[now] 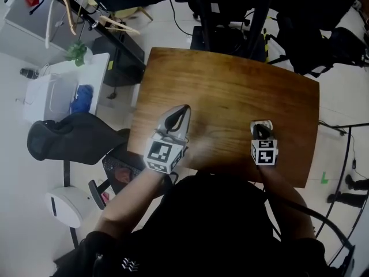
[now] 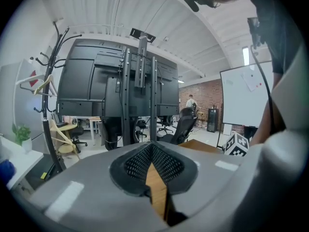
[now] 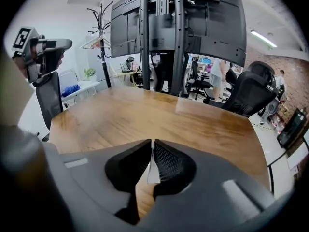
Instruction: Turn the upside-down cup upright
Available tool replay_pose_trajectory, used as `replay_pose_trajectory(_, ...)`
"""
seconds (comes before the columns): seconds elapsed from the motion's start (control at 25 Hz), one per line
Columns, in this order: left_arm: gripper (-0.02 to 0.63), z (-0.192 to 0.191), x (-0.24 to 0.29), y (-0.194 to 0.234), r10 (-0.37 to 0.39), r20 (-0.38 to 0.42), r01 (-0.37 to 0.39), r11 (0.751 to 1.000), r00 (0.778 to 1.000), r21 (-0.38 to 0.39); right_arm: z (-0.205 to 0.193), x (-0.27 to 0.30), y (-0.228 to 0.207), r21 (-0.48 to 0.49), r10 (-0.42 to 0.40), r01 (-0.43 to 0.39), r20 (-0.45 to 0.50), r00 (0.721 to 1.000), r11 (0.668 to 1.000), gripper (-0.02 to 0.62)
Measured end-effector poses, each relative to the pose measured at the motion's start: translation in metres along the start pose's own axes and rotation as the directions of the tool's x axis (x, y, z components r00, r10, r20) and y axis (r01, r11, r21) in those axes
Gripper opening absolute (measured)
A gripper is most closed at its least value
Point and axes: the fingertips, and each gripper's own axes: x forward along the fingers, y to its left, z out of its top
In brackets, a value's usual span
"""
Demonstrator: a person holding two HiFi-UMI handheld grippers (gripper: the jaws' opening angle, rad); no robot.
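Note:
A small white cup [image 1: 264,123] stands on the wooden table [image 1: 230,91] near its front right, mostly hidden under my right gripper [image 1: 258,127]. In the right gripper view a thin white strip of the cup [image 3: 153,170] sits pinched between the nearly closed jaws of the right gripper [image 3: 152,145]. Which way up the cup stands I cannot tell. My left gripper [image 1: 182,109] hovers over the table's front left, shut with nothing in it. In the left gripper view the pads of the left gripper [image 2: 153,148] meet, with only wood showing below them.
A black screen stand [image 3: 176,33] rises beyond the table's far edge, with a coat rack [image 2: 50,81] beside it. A black chair [image 1: 69,137] and a white cabinet [image 1: 55,88] stand left of the table. Office chairs [image 3: 251,93] are at the far right.

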Motion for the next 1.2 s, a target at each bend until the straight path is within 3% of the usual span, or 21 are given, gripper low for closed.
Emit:
replay_pose_trajectory(0.24,0.000,0.001,-0.004,-0.001,0.012,-0.008,-0.012,1.000,1.000,0.010,0.006,0.004,-0.002,0.047,0.041,-0.043,0.048,0.998,0.998,0.025)
replay_pose_trajectory(0.4,0.000,0.005,-0.002,-0.006,0.013,-0.002,-0.013,1.000,1.000,0.014,0.011,-0.001,-0.004,0.057,0.083,-0.088,0.084,0.993,0.994,0.081)
replay_pose_trajectory(0.6,0.000,0.010,0.004,-0.013,0.011,0.003,-0.011,1.000,1.000,0.018,-0.003,-0.017,-0.059,0.172,0.066,-0.085,0.116,0.991,0.981,0.081)
replay_pose_trajectory(0.72,0.000,0.012,0.009,-0.016,0.010,0.005,-0.010,1.000,1.000,0.020,-0.020,-0.019,-0.084,0.281,0.155,-0.183,0.120,0.981,0.942,0.088)
replay_pose_trajectory(0.84,0.000,0.013,0.016,-0.024,0.004,-0.001,-0.004,1.000,1.000,0.023,-0.028,-0.014,-0.085,0.316,0.281,-0.301,0.110,0.953,0.900,0.097)
replay_pose_trajectory(1.04,0.000,0.018,0.023,-0.034,-0.002,-0.004,0.003,0.999,1.000,0.034,-0.036,-0.002,-0.071,0.305,0.380,-0.373,0.040,0.924,0.876,0.097)
replay_pose_trajectory(1.2,0.000,0.020,0.026,-0.039,-0.006,-0.010,0.007,0.999,1.000,0.036,-0.036,-0.002,-0.065,0.327,0.410,-0.402,0.049,0.911,0.855,0.075)
